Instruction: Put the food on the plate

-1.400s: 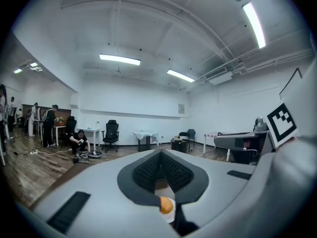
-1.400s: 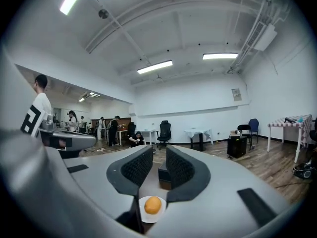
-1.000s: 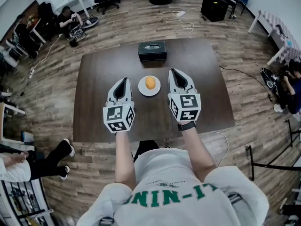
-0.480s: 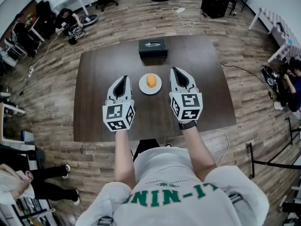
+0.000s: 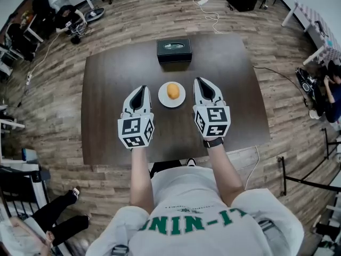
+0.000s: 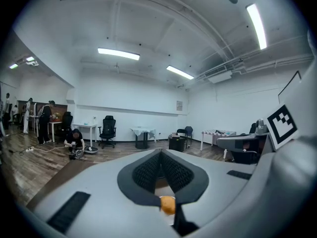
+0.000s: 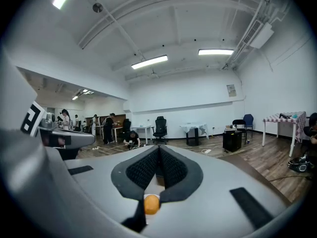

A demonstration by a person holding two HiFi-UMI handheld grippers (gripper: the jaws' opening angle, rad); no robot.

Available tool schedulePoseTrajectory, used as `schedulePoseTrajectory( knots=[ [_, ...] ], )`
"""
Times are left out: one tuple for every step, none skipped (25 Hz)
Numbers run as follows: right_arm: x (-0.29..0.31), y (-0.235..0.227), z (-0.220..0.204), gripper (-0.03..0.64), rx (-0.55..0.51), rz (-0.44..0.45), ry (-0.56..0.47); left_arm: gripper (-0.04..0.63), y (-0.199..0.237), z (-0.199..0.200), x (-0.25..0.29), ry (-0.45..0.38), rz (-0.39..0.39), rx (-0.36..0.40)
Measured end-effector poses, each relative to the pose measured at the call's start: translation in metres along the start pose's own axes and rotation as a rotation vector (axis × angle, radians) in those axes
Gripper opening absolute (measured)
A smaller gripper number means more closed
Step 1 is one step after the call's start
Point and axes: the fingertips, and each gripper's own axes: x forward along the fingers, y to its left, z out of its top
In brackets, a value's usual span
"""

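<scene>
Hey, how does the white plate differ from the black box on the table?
The plate is white, round and flat; the box is black, rectangular and taller. The plate holds the orange food; the box's lid shows only a grey oval. The plate lies nearer the person, the box toward the far edge of the table. Both rest on the dark table, roughly along its middle.

Large open lab-style workroom, seen from where I stand.

I face a dark table (image 5: 106,89) on wood-plank floor (image 5: 53,89). White walls, ceiling strip lights (image 6: 118,54), rolling office chairs (image 6: 107,131), loose cables (image 5: 212,23), and a person (image 6: 74,139) crouched over equipment surround me.
</scene>
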Motion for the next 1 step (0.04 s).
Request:
schedulePoseTrajectory(
  knots=[
    [0.0075,-0.0001,-0.0034,0.015,0.001,-0.002,0.006,0.014,0.0048,-0.0029,0.006,0.006,-0.001,-0.002]
  ],
)
